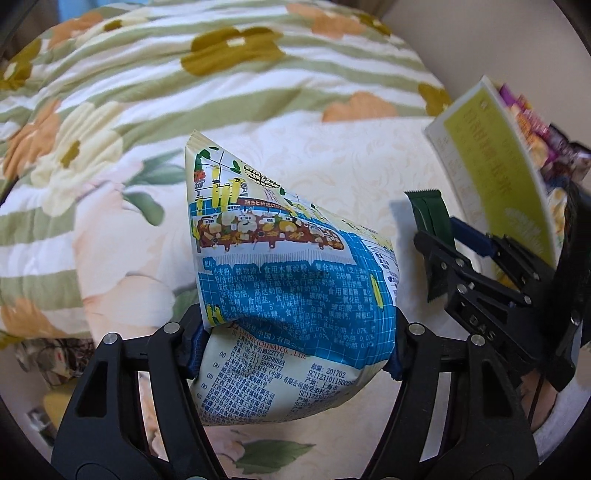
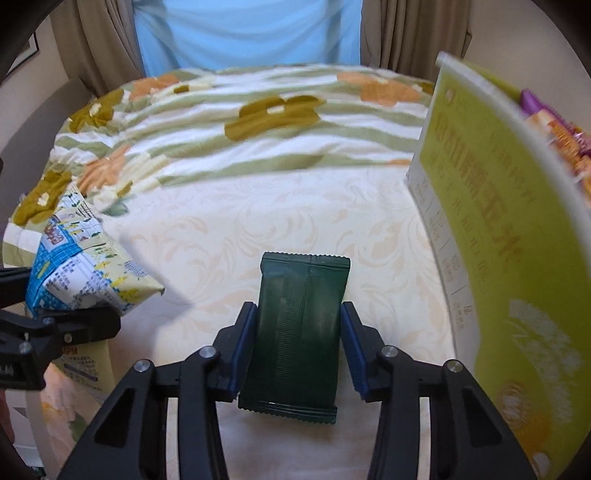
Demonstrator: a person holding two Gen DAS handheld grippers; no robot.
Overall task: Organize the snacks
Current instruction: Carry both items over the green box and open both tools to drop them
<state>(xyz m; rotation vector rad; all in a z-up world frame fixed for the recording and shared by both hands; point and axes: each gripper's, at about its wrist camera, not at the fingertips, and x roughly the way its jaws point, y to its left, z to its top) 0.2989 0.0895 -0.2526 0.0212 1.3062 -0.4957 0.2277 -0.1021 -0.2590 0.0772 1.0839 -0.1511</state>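
My left gripper (image 1: 295,347) is shut on a puffy blue and cream snack bag (image 1: 288,280) and holds it above the bed; the bag also shows at the left of the right wrist view (image 2: 88,269). My right gripper (image 2: 299,343) is shut on a dark green snack packet (image 2: 299,325), held above the cream bedspread; it appears at the right of the left wrist view (image 1: 432,229). A yellow-green cardboard box (image 2: 491,229) stands at the right, with purple and orange snack packs (image 2: 561,136) inside; it also shows in the left wrist view (image 1: 498,166).
A cream patterned bedspread (image 2: 288,221) lies under both grippers. A floral green-striped quilt (image 1: 147,92) is bunched behind it. Curtains and a blue window blind (image 2: 247,33) stand at the far end. A pale yellow tube (image 2: 92,365) sits at lower left.
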